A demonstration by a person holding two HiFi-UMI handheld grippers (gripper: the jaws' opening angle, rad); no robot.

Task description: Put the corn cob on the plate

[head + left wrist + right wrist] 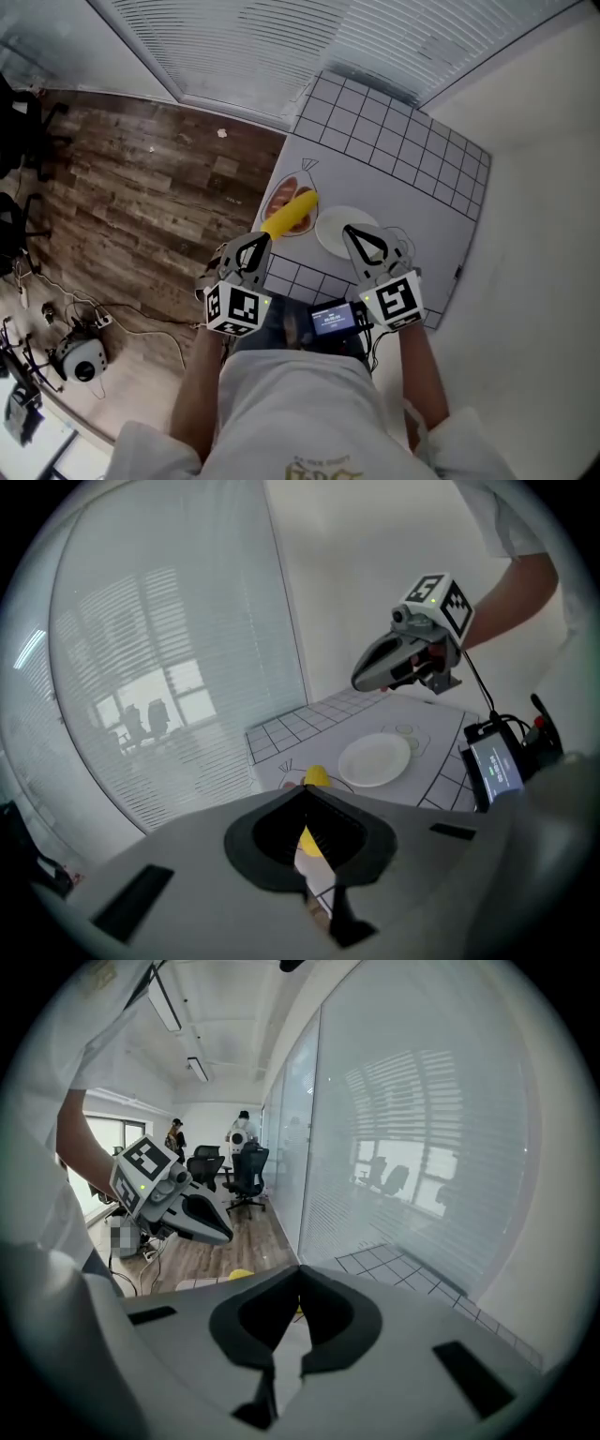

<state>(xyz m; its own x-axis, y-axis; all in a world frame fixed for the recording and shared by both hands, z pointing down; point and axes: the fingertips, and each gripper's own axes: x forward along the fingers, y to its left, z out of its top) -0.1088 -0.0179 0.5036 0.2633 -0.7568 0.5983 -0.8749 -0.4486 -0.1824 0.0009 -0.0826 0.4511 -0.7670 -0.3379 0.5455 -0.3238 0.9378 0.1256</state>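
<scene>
found left gripper (255,244) with jaws pressed together, nothing gripped; same for right gripper (352,232). spotted long yellow corn cob (289,214) just ahead of left jaw tips, flat on white gridded table (412,159), beside round white plate (330,225), apparently not touching it. logged plate just under right jaw tips.

Both grippers out front, jaws together

The left gripper (257,240) and right gripper (348,231) sit side by side but apart, each tilted forward and down, tips angled slightly inward. The left forearm (199,394) and right forearm (424,370) reach out behind them.
</scene>
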